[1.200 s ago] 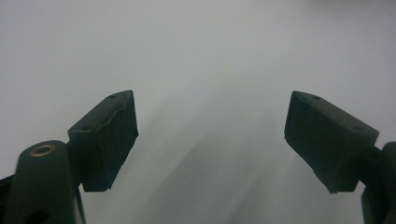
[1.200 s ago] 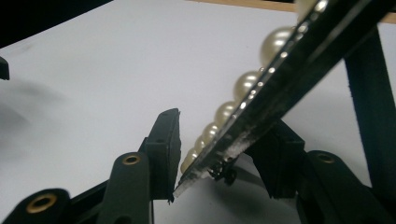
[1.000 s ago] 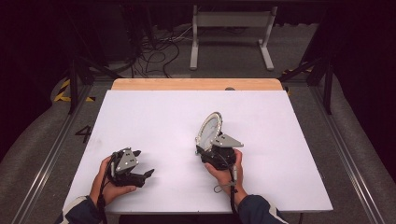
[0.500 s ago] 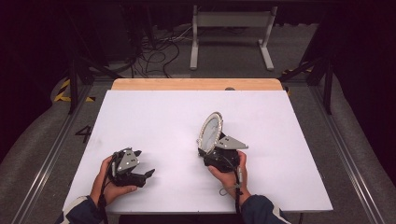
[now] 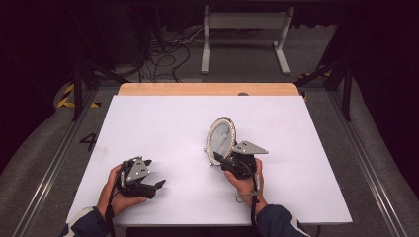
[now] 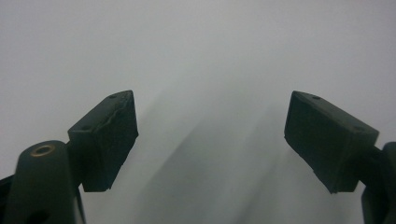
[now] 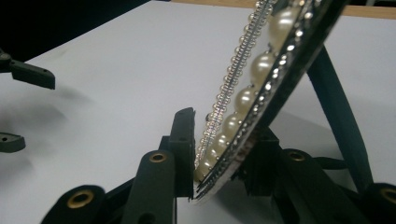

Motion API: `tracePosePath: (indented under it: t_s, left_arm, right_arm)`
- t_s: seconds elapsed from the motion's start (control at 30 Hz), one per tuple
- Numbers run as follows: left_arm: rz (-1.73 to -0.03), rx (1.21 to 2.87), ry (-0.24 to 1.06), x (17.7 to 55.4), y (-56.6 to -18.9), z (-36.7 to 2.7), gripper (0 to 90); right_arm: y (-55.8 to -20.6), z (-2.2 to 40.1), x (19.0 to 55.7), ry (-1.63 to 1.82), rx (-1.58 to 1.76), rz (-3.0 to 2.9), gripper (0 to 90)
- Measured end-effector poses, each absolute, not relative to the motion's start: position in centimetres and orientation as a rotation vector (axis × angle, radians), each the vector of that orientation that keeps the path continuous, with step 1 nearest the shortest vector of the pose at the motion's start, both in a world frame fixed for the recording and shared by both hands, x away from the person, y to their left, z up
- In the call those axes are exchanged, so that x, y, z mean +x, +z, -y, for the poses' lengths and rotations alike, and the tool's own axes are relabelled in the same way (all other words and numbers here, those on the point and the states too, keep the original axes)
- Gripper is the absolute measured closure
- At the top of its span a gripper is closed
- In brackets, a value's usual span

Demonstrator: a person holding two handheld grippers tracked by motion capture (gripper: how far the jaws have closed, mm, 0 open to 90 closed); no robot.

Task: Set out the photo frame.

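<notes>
An oval picture frame with a rim of pearls and beads stands tilted on the white table, right of centre. My right gripper holds its lower rim. In the right gripper view the frame sits between the jaws of that gripper, which have just been closing; one pad presses the pearl face and the other the back. The frame's black stand leg slants down behind it. My left gripper rests near the table's front left, open, its jaws wide apart over bare table.
A wooden strip runs along the table's far edge. On the floor beyond stand a grey metal stand and loose cables. Metal rails flank both sides of the table. Bare white surface lies to the left and behind the frame.
The right gripper's jaws have drawn in on the frame's lower rim, and the frame has turned slightly more edge-on. The left hand has kept still.
</notes>
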State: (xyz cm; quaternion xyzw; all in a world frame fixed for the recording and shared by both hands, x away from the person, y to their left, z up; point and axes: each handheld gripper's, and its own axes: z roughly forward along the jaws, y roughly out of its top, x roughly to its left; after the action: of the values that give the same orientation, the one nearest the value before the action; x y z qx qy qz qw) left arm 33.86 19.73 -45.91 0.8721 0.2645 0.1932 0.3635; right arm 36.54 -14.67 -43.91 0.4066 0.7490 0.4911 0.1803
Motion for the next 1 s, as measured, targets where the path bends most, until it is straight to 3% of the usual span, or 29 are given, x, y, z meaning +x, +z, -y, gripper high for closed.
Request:
tracePosePath:
  t_s: [1.0]
  left_arm:
    - [-0.630,2.252,0.454,33.6,-46.0,-18.1,17.9]
  right_arm:
    - [-42.6,17.3,37.6,1.368,1.041,-2.388,74.5]
